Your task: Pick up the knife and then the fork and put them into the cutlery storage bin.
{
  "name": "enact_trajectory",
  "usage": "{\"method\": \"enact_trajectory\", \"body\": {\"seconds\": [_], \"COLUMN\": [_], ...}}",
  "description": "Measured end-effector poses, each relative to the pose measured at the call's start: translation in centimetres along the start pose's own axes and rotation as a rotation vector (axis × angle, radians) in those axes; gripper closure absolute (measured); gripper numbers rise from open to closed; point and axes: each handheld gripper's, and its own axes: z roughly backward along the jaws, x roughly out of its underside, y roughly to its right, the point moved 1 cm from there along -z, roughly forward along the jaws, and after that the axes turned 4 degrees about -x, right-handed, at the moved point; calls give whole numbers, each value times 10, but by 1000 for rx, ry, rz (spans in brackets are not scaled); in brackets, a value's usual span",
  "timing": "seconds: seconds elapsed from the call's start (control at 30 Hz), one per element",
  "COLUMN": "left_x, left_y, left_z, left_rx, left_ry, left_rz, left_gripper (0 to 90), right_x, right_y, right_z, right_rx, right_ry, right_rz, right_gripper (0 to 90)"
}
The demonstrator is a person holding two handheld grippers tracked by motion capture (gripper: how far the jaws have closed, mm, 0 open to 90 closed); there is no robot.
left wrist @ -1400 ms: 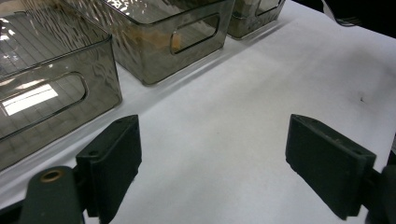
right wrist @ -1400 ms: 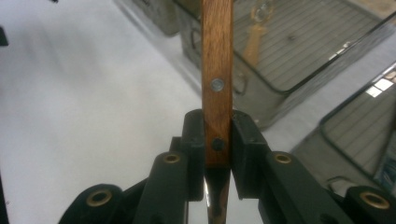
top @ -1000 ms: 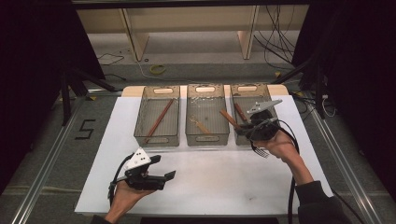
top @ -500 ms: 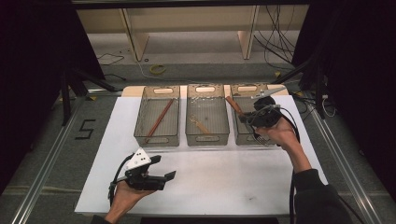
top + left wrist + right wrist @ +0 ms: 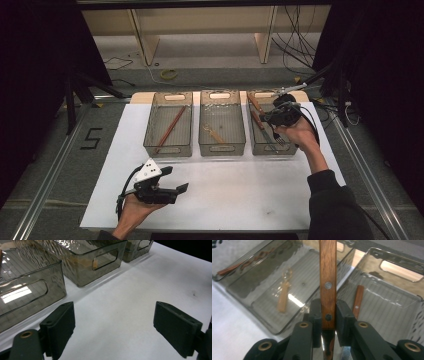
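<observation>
Since 1 second ago the right gripper has drifted rightward over the right-hand bin, at the high view's upper right, jaws clamped on a wooden-handled utensil; the left gripper, lower left, rests with jaws apart on the white table.

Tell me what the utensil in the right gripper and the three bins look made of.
The utensil handle in the right gripper looks like stained wood: brown grain, two metal rivets. The bins look like smoky clear plastic: see-through, glossy, rippled walls, moulded handle slots.
</observation>
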Motion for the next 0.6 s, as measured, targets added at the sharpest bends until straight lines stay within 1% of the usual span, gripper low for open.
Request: {"method": "enact_trajectory", "body": {"seconds": [0.17,0.23,0.3,0.37,0.43,0.53,0.6], "left_x": [0,0,0,1,1,1,1], "left_y": [0,0,0,0,0,0,0], "left_z": [-1,-1,-1,-1,-1,-2,-2], "left_rx": [2,3,3,4,4,4,5], "left_ry": [-4,-3,-3,-4,-4,-5,-5], "left_rz": [4,0,0,4,3,2,0], "left_gripper": [171,171,171,171,171,171,171], "right_x": [-4,-5,-7,-8,-9,-10,-10], "right_y": [9,13,16,19,22,26,28], "right_z": [-5,-7,-10,-13,-16,-19,-21], "right_rx": [26,38,47,55,66,77,80], "right_ry": [-6,-11,-11,-16,-18,-26,-32], "right_rz": [-28,-51,-54,-73,-74,-95,-100], "right_gripper": [777,777,777,777,777,777,776]}}
